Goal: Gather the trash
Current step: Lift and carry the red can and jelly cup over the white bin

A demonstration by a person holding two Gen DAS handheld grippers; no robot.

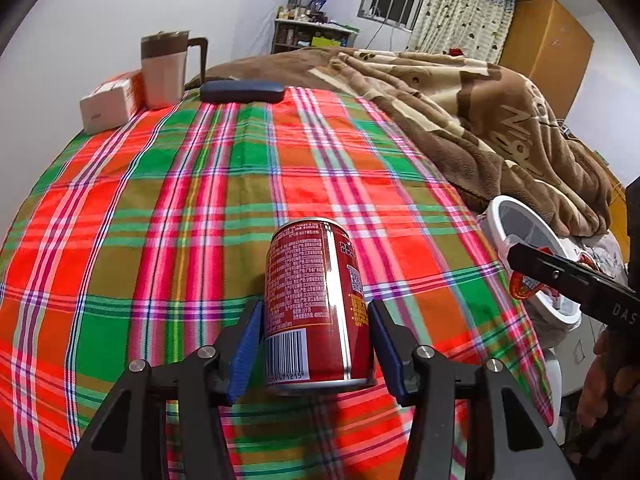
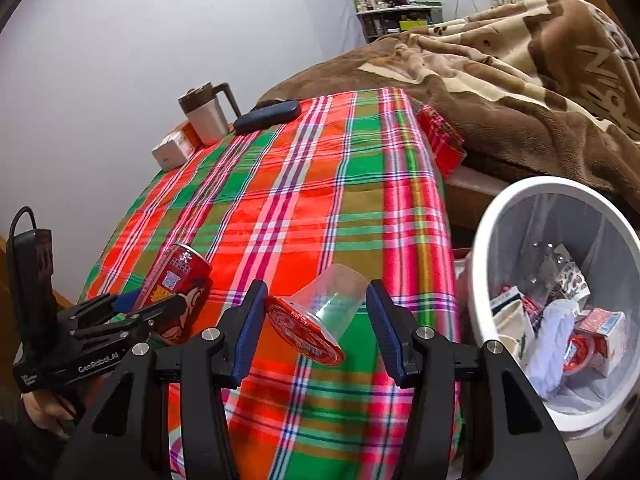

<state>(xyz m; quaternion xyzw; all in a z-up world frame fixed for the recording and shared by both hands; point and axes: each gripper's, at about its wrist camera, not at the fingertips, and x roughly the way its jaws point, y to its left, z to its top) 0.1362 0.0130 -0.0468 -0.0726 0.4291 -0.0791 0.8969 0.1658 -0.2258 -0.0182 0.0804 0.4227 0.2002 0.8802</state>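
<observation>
Red can (image 1: 318,304) between left gripper (image 1: 316,350) pads.

We look down from each gripper, slanting along its two fingers over the plaid cloth (image 1: 200,208). Our left view sits very close above the cloth's near edge, facing its far end. Our right view looks from near the cloth's corner beside the white bin (image 2: 480,248). Both views share the cloth

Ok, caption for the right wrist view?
Right hand-held gripper holds a clear lidded cup beside the white trash bin.
</observation>
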